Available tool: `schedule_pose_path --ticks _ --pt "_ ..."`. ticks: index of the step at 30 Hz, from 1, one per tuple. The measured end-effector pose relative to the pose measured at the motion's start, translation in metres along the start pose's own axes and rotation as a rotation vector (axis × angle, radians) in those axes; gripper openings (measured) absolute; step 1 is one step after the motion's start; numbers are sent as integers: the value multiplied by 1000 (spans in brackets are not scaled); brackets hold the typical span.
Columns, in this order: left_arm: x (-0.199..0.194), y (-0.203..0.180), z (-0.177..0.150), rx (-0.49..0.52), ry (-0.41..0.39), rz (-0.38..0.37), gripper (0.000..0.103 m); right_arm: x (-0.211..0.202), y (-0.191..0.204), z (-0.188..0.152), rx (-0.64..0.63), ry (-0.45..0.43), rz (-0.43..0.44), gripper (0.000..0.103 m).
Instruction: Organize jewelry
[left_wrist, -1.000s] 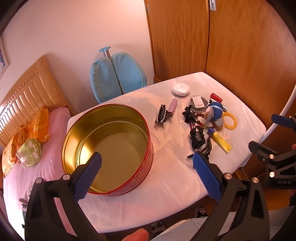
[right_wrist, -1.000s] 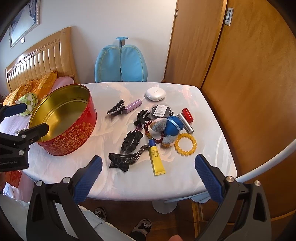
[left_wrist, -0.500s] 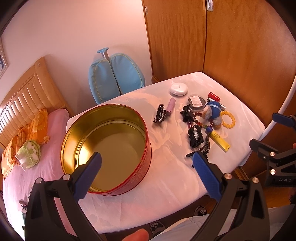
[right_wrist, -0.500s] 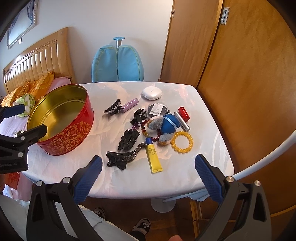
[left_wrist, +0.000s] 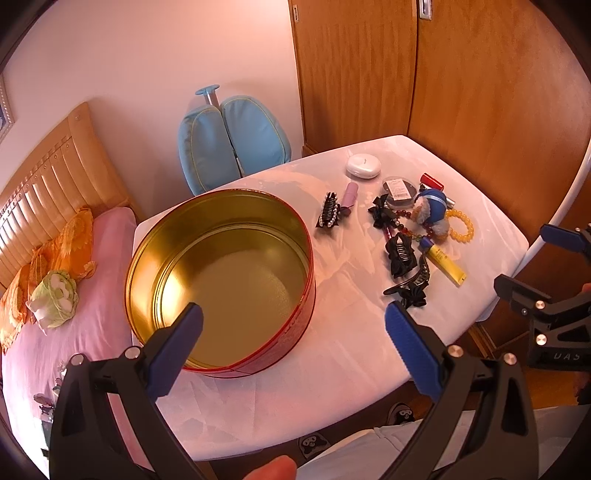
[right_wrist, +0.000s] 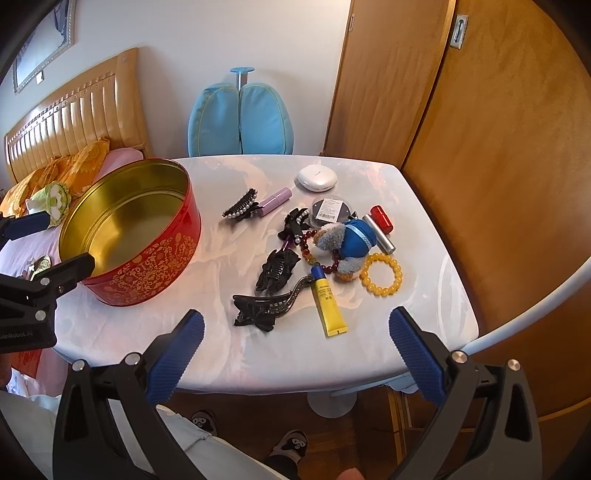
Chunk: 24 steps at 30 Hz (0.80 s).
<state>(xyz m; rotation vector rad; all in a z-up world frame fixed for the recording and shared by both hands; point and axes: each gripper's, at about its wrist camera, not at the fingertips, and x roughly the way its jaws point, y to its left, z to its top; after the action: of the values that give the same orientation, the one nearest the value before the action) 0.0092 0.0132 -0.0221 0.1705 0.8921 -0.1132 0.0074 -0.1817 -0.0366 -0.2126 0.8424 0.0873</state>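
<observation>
A round red tin (left_wrist: 221, 280) (right_wrist: 147, 258) with a gold inside stands empty on the left of the white table (right_wrist: 369, 354). To its right lies a heap: black hair clips (right_wrist: 275, 273), a pearl-edged clip (right_wrist: 240, 208), a yellow bead bracelet (right_wrist: 381, 274) (left_wrist: 461, 224), a dark red bead string (right_wrist: 325, 264), a yellow tube (right_wrist: 328, 301), a pink tube (right_wrist: 274, 201) and a blue plush toy (right_wrist: 351, 242). My left gripper (left_wrist: 293, 343) hangs open above the tin's near rim. My right gripper (right_wrist: 295, 345) is open above the table's front edge, holding nothing.
A white oval case (right_wrist: 317, 178), a round dark compact (right_wrist: 330, 211) and a red-and-silver lipstick (right_wrist: 382, 225) lie at the back right. A blue chair (right_wrist: 240, 122) stands behind the table, a bed (left_wrist: 55, 280) to the left, wooden doors (right_wrist: 498, 147) to the right.
Both grippers have drawn back and up a little, so the table looks slightly smaller and farther. Nothing on the table has moved, and both grippers stay open.
</observation>
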Motion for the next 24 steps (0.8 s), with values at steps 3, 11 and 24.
schedule_pose_path --ticks 3,11,24 --pt "4 13 -3 5 5 -11 96 1 13 0 10 10 -11 101" --pt "17 35 -13 63 5 -75 96 15 47 -6 33 79 -24 101" --pt "65 -6 27 79 70 -108 96 94 -52 22 156 151 -8 101"
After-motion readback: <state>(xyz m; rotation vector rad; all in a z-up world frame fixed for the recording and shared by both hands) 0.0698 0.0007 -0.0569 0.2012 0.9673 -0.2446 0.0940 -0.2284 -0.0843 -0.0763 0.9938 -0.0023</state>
